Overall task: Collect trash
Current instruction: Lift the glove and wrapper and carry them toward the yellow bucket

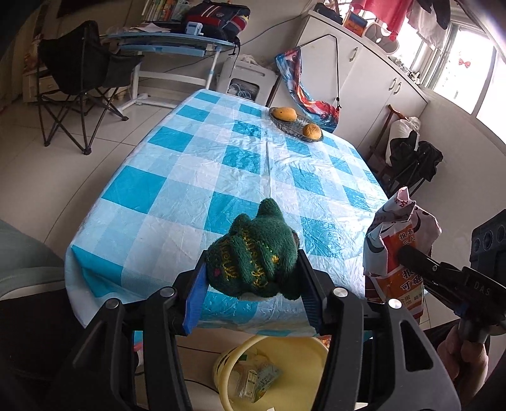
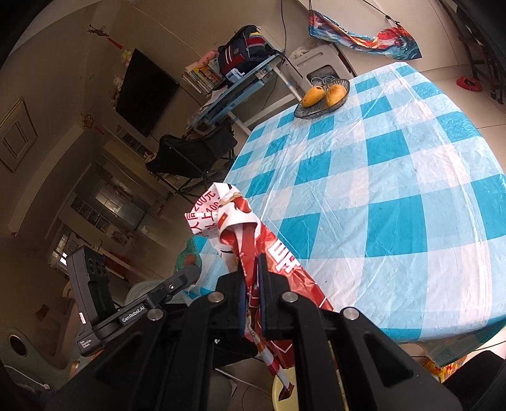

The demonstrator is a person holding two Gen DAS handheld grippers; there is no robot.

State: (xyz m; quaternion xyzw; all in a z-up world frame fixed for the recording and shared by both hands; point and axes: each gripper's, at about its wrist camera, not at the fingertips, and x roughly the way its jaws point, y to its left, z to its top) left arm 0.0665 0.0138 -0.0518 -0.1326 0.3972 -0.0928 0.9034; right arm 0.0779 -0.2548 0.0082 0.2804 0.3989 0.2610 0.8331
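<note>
The left hand-held gripper [image 1: 251, 268] pinches a dark green plush knitted toy with yellow stitched lettering [image 1: 253, 257] between its blue-padded fingers [image 1: 194, 291], holding it just above the near edge of the worktop [image 1: 221, 164], which is covered in a blue-and-white checked plastic cloth. Directly below this gripper, on the floor beside the worktop's edge, stands a pale yellow plastic bucket [image 1: 303, 351] with a few crumpled wrappers [image 1: 256, 379] lying inside. The right hand-held gripper [image 2: 251, 297] is pressed together on a crumpled red-and-white printed paper flyer [image 2: 240, 227], which sticks up past the fingertips and hangs down below them; in the left wrist view the same flyer [image 1: 395, 246] is held upright off the near right corner of the worktop, just beside the green toy but apart from it. At the far end of the worktop sits a dark oval glass dish [image 1: 295, 125] carrying two yellow-orange mangoes [image 1: 284, 113]. Beyond the worktop stand a black folding camp chair [image 1: 82, 82] and a light blue desk [image 1: 170, 44] bearing a dark backpack [image 1: 218, 17].
</note>
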